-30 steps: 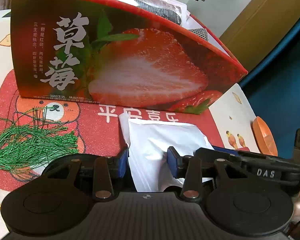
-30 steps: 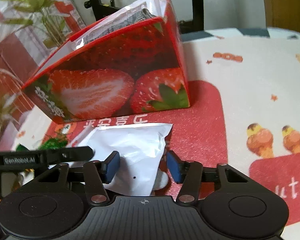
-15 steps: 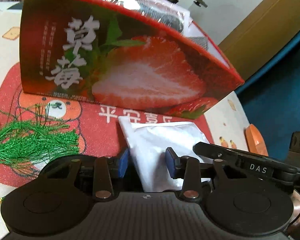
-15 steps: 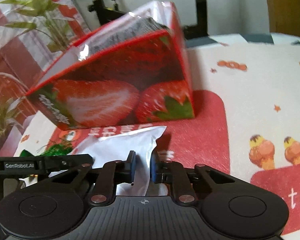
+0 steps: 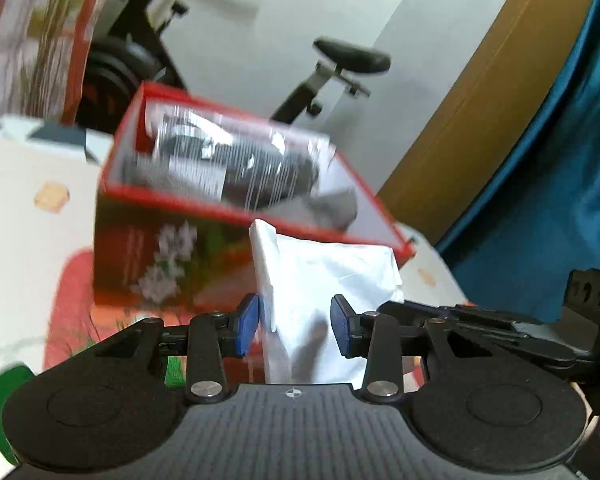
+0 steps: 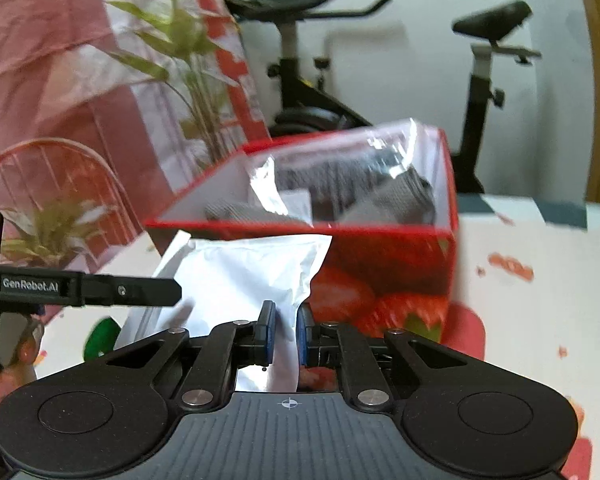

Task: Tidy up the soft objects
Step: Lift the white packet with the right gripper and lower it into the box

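White pouch [image 6: 244, 276], creased, seemingly puffy

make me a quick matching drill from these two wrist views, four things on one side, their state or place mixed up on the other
Things:
1. white pouch
2. strawberry box
3. left tongs
4. clear-wrapped dark bundle

States or places:
a. open, pads either side of the pouch, not pinching
b. lying inside the box
c. pinched by the right tongs, lifted in front of the box
d. open-topped, standing on the patterned cloth

Pairs: 1-c, 2-d, 3-a, 4-b
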Action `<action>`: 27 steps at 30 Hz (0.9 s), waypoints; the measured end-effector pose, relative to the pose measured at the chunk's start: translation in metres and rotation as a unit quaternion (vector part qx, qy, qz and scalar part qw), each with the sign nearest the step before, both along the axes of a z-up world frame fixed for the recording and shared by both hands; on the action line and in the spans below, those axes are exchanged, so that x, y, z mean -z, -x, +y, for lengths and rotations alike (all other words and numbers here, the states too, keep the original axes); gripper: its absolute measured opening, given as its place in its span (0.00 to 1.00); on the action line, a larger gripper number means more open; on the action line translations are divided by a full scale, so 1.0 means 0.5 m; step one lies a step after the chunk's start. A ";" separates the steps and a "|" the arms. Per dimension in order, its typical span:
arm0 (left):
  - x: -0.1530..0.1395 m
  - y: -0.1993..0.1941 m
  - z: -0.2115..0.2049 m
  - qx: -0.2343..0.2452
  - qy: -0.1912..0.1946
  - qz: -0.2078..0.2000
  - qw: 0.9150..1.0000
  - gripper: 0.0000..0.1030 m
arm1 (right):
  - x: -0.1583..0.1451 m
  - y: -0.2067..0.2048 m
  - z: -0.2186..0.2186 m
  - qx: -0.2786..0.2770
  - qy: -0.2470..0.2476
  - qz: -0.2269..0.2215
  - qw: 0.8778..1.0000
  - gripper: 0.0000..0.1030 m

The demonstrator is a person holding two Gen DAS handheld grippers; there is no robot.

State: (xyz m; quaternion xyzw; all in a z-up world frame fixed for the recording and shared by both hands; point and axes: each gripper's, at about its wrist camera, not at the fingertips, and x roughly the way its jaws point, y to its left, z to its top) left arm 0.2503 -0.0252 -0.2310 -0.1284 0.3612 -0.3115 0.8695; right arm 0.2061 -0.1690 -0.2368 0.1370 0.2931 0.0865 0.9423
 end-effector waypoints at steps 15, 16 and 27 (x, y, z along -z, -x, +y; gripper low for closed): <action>-0.113 -0.096 -0.009 -0.030 -0.010 -0.077 0.997 0.39 | -0.102 -0.175 -0.003 -0.013 0.033 -0.033 0.999 0.10; -0.115 -0.114 -0.013 -0.033 -0.014 -0.076 0.996 0.39 | -0.099 -0.195 -0.007 -0.011 0.032 -0.028 0.999 0.10; -0.066 -0.260 -0.065 -0.037 -0.100 -0.039 0.994 0.39 | -0.006 -0.345 -0.043 0.046 0.010 0.047 0.998 0.10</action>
